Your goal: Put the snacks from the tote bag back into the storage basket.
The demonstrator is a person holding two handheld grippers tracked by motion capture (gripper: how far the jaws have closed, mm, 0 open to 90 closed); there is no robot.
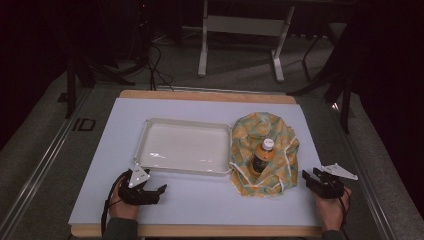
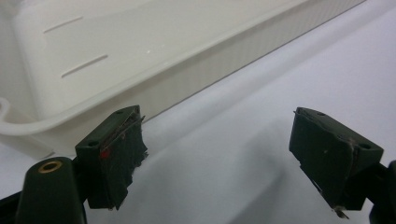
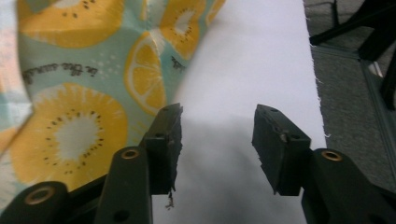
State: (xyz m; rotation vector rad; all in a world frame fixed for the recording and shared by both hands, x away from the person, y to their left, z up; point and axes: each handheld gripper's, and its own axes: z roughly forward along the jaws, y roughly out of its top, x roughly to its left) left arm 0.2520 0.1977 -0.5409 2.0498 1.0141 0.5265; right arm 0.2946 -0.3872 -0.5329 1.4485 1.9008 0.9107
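Note:
A fruit-print cloth bag [image 1: 265, 150] lies right of centre on the white mat, a bottle with an orange label [image 1: 261, 156] poking out of its mouth. A white tray [image 1: 184, 146] with nothing in it sits left of the bag. My left gripper [image 1: 159, 190] rests open on the mat just below the tray's near left corner; its view shows the tray wall [image 2: 196, 70] beyond the spread jaws. My right gripper [image 1: 307, 176] is open at the bag's right edge, the citrus-patterned cloth [image 3: 84, 93] beside its left jaw, nothing between the pads.
The white mat [image 1: 200, 200] covers a wooden tabletop whose edge shows at front and back. A grey floor, cables and metal stand legs [image 1: 240, 45] lie beyond the table. The mat's right edge [image 3: 317, 93] runs close to my right gripper.

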